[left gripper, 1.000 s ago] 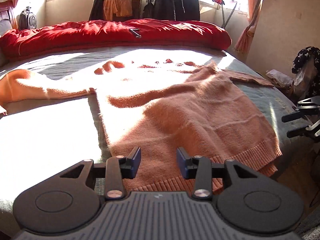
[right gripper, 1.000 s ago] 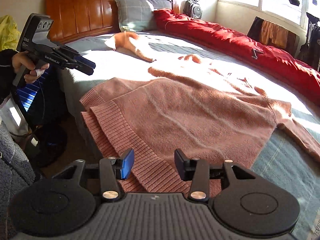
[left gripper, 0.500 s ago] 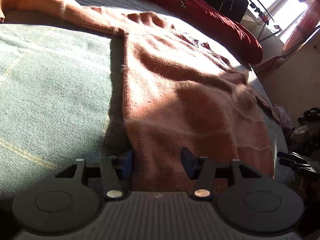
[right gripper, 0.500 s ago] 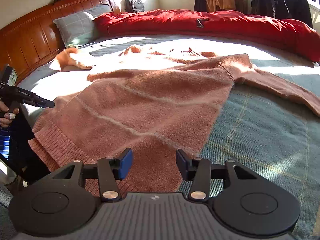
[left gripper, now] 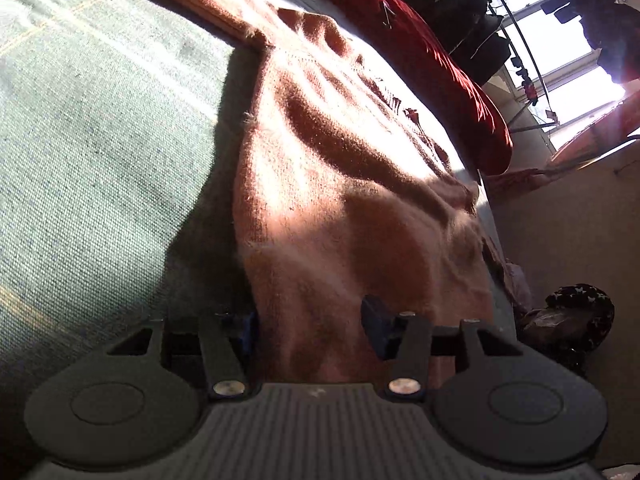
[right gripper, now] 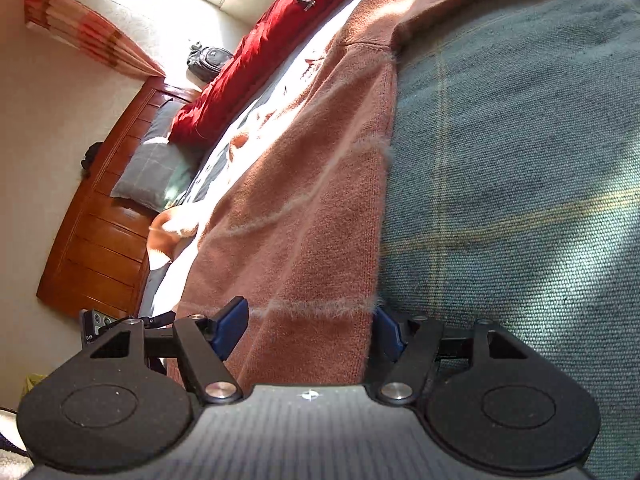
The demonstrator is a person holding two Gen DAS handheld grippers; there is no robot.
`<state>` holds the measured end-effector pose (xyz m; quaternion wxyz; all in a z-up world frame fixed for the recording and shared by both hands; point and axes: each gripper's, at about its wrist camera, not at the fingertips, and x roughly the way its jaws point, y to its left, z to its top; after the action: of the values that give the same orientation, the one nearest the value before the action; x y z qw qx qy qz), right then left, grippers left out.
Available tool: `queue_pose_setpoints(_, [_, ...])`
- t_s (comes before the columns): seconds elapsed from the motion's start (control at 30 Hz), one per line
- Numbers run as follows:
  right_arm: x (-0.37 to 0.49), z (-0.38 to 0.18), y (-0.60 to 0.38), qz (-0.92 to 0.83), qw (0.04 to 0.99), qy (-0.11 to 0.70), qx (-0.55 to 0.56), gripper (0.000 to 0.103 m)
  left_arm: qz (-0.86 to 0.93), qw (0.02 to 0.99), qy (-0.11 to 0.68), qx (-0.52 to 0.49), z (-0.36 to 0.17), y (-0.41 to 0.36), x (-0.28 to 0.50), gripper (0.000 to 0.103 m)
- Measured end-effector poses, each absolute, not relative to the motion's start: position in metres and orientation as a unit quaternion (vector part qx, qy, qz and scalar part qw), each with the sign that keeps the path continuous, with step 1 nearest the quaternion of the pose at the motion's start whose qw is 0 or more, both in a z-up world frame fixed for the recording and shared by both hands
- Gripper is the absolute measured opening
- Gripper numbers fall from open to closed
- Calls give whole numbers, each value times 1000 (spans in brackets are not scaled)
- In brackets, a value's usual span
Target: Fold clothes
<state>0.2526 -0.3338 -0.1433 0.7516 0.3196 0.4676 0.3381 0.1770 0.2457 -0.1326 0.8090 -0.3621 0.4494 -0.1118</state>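
Note:
A salmon-pink knitted sweater (left gripper: pixel 340 200) lies spread flat on the grey-green bed sheet (left gripper: pixel 100 140). My left gripper (left gripper: pixel 310 328) is low over the sweater's one side edge near the hem. Its jaws are closing with the knit between them, and a gap still shows at the pads. In the right wrist view the sweater (right gripper: pixel 312 200) runs away from my right gripper (right gripper: pixel 310 332), which straddles the other side edge. Those jaws are opening with the fabric between them, not pinched. One sleeve lies out across the sheet (right gripper: pixel 520 200).
A red duvet (left gripper: pixel 420 52) is bunched along the bed's far side, and dark clothes hang on a rack (left gripper: pixel 480 40) by the window. A wooden headboard (right gripper: pixel 104 232), a grey pillow (right gripper: pixel 156 168) and a backpack (right gripper: pixel 210 58) are at the bed's head. A dark star-patterned bundle (left gripper: pixel 576 312) sits beside the bed.
Both grippers have rolled sideways and dropped onto the sweater's side edges. The right jaws have spread wider. The left jaws opened a little and are narrowing again.

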Motion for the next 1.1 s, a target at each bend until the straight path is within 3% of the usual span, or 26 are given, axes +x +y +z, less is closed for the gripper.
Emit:
queue_pose_setpoints(0.03, [251, -143, -333, 332, 754, 469, 318, 55, -101, 811, 454, -355, -131, 244, 177, 30])
queue_pose_setpoints(0.07, [251, -142, -331, 321, 758, 475, 311, 26, -90, 813, 459, -347, -129, 242, 177, 13])
queue_pose_setpoints(0.1, [250, -142, -330, 311, 759, 482, 308, 10, -79, 815, 465, -338, -127, 240, 177, 13])
queue_pose_setpoints(0.33, [254, -104, -317, 294, 791, 499, 200, 9, -41, 840, 486, -237, -94, 234, 183, 11])
queue_pose_setpoints(0.5, [257, -111, -308, 274, 791, 532, 123, 12, -30, 826, 505, -251, -103, 252, 177, 21])
queue_pose_setpoints(0.53, [257, -109, -310, 273, 791, 533, 127, 15, -23, 832, 501, -238, -97, 253, 175, 21])
queue_pose_setpoints(0.63, [258, -81, -311, 242, 826, 502, 83, 40, 2, 860, 484, -165, -69, 252, 175, 22])
queue_pose_setpoints(0.67, [259, -71, -311, 240, 836, 488, 73, 44, -6, 871, 470, -141, -59, 247, 180, 22])
queue_pose_setpoints(0.7, [261, -61, -309, 241, 845, 474, 63, 45, -16, 882, 456, -119, -49, 242, 185, 23])
queue_pose_setpoints(0.8, [284, -35, -284, 272, 858, 435, 33, 45, -90, 894, 429, -98, -37, 215, 217, 40])
queue_pose_setpoints(0.97, [328, -31, -221, 306, 852, 424, -14, 46, -164, 881, 438, -69, -65, 155, 270, 41])
queue_pose_setpoints(1.1, [328, -42, -219, 309, 839, 447, -4, 46, -190, 884, 426, 1, -83, 124, 255, 41])
